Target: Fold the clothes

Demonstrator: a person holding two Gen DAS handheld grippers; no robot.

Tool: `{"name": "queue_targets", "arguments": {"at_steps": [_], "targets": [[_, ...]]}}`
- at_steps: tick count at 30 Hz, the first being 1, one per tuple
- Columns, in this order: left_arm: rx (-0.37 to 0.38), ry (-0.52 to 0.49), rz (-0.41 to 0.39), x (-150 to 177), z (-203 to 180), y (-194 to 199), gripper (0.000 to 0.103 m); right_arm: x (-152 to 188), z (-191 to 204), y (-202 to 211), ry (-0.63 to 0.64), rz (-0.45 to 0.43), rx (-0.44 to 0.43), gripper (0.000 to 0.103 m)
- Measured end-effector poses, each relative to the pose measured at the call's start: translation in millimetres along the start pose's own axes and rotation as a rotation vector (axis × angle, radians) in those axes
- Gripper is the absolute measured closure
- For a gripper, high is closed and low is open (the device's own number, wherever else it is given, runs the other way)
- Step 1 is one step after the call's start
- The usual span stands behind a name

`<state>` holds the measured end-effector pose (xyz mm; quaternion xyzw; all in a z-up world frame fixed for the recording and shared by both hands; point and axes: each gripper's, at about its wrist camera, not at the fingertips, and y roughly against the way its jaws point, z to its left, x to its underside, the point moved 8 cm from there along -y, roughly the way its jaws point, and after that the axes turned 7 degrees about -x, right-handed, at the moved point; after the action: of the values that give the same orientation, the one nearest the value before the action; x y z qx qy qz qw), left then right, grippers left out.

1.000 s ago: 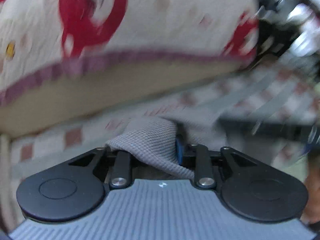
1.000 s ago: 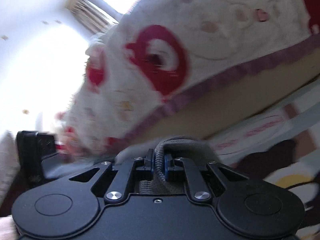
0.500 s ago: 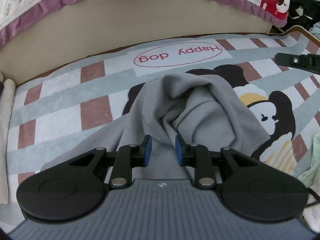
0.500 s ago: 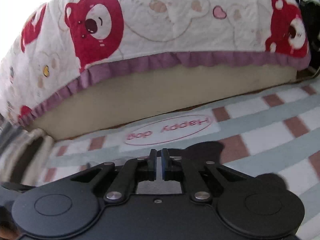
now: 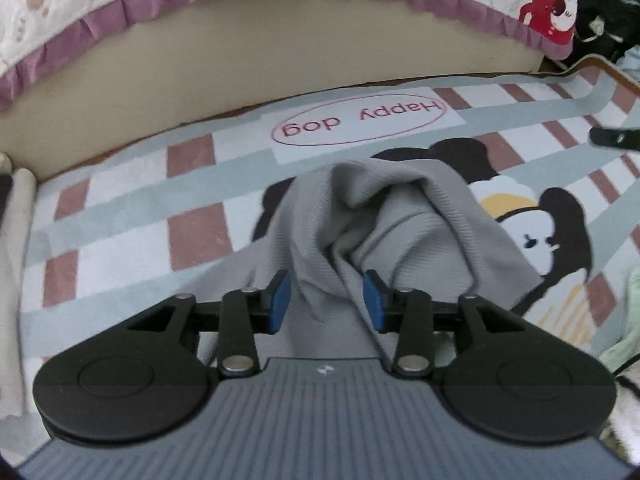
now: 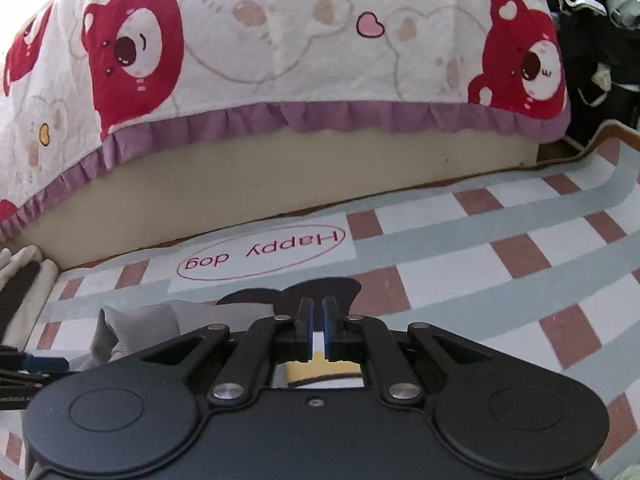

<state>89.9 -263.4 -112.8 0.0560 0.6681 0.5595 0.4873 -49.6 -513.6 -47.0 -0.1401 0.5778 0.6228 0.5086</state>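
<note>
A grey knit garment (image 5: 400, 216) lies bunched in a heap on the checked rug (image 5: 128, 248). My left gripper (image 5: 327, 300) hangs just over its near side. The blue pads (image 5: 280, 300) stand wide apart on either side of a raised fold without pinching it. In the right wrist view only a corner of the grey garment (image 6: 136, 328) shows at the lower left. My right gripper (image 6: 316, 322) is off to the garment's right, above the rug's dog picture. Its fingers are together but for a thin slit, with nothing between them.
A bed with a bear-print quilt (image 6: 280, 40) and purple frill borders the rug's far edge. The rug has a "Happy dog" label (image 5: 358, 124). Dark clothes (image 6: 600, 48) are piled at the far right. Pale green cloth (image 5: 630, 320) lies at the right edge.
Both grippers held the grey garment up a second ago and have come down to the rug. The garment now lies in a heap. The left fingers have opened wider, and the right ones no longer hold cloth.
</note>
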Motion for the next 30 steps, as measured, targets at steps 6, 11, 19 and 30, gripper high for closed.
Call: {"name": "queue_targets", "arguments": {"at_steps": [6, 11, 19, 30], "targets": [[0.035, 0.088, 0.051, -5.0, 15.3, -17.3, 0.057, 0.1, 0.4, -18.6, -0.015, 0.048, -0.105, 0.087], [-0.004, 0.069, 0.057, 17.3, 32.5, -27.4, 0.064, 16.7, 14.9, -53.3, -0.17, 0.202, -0.284, 0.05], [0.164, 0.272, 0.083, 50.5, 59.6, -1.0, 0.067, 56.0, 102.5, -76.6, 0.136, 0.346, -0.505, 0.05], [0.076, 0.028, 0.095, 98.6, 13.9, 15.5, 0.014, 87.6, 114.3, -118.8, 0.235, 0.477, -0.375, 0.019]]}}
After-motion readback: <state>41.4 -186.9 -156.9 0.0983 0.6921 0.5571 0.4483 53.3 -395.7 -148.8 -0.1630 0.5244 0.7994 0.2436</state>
